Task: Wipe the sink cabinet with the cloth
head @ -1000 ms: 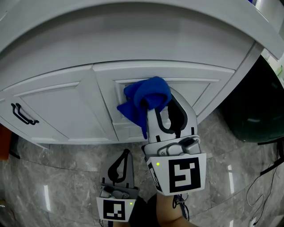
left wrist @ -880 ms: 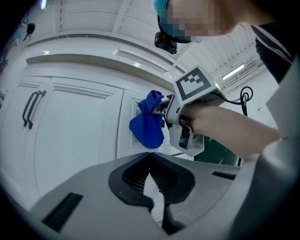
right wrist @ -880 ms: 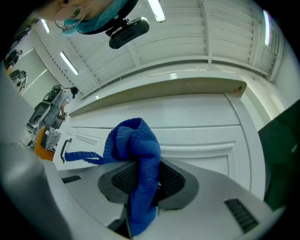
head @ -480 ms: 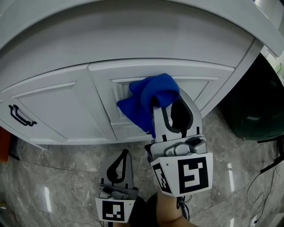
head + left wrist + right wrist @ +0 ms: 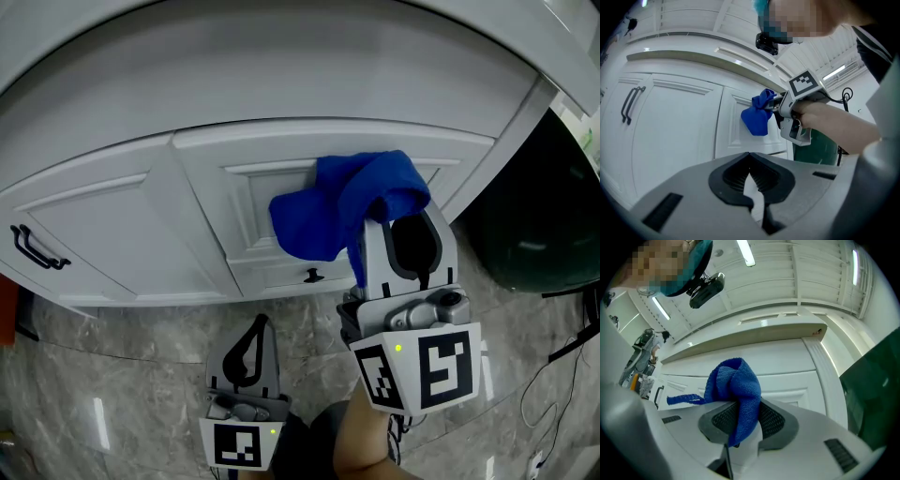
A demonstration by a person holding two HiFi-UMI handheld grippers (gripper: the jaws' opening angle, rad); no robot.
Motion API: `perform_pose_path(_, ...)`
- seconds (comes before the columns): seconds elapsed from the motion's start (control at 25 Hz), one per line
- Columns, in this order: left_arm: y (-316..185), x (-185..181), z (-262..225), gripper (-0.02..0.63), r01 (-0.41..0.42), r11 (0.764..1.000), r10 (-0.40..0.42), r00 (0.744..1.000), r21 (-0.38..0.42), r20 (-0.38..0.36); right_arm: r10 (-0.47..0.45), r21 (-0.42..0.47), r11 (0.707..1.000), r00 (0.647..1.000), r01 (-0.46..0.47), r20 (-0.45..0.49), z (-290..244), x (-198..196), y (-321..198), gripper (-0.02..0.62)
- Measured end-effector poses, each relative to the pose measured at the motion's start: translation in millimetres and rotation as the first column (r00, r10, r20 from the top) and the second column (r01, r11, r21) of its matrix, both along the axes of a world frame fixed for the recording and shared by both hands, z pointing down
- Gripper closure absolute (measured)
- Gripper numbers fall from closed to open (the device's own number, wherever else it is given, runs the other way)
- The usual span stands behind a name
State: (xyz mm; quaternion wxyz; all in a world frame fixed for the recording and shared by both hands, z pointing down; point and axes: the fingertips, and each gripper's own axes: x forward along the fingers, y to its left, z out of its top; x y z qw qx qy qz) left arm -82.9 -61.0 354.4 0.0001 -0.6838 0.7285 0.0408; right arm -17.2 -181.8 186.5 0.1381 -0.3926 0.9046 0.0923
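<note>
- Nearest the wearer, above the marble floor point(image 5: 122, 375): left gripper point(image 5: 263, 328), fingers together on nothing, idle and well apart from the cabinet.
- Beyond it, right gripper point(image 5: 398, 225): fingers clamped on the blue cloth point(image 5: 337, 211), which bunches over the tips and trails a loose tail toward the door's left edge.
- Against the right door point(image 5: 248, 202) of the sink cabinet: the cloth lies across the recessed panel's upper right part, above the small dark knob point(image 5: 314, 276) near the door's lower edge. Contact looks likely but is not certain.
- Step judged in hand: wiping this door. To do it well, keep the wad flat to the panel with the fingers behind it, follow the moulded grooves into the corners, overlap the strokes, and keep the tail from snagging the knob.
- Farther left: a second door with a dark bar handle point(image 5: 33, 246). At the far right: a dark green bin point(image 5: 534, 225).
- Writing: no brand or label can be read. Only black-and-white square markers point(image 5: 433, 366) show on the gripper cubes.
</note>
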Motion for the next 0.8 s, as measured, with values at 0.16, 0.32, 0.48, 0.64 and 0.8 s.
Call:
perform_pose_path(0.16,-2.9,5.9,0.6,0.606,-0.015,1.0,0.015,1.0,0.0,0.0,0.008,0.011,1.0,0.999,-0.008,-0.041,3.7,-1.8,-1.6,0.48)
perform_pose_path(0.32,-3.7,7.7,-0.7,0.606,-0.018,1.0,0.018,1.0,0.005,0.003,-0.011,-0.009,1.0,0.999,0.011,-0.052,6.5,-0.7,-3.1,0.48)
perform_pose_path(0.48,-5.1,9.4,-0.8,0.606,-0.018,1.0,0.018,1.0,0.006,0.004,-0.029,-0.029,0.999,0.998,0.028,-0.049,8.9,1.6,-5.8,0.479)
perform_pose_path(0.64,-6.0,11.2,0.5,0.606,-0.02,1.0,0.02,1.0,-0.001,0.004,-0.007,-0.024,1.0,0.999,0.006,-0.044,9.1,7.4,-9.4,0.479)
perform_pose_path(0.8,-6.4,9.5,1.7,0.606,-0.018,1.0,0.018,1.0,-0.002,0.003,0.04,-0.023,0.999,0.998,-0.041,-0.041,11.9,15.7,-15.6,0.479)
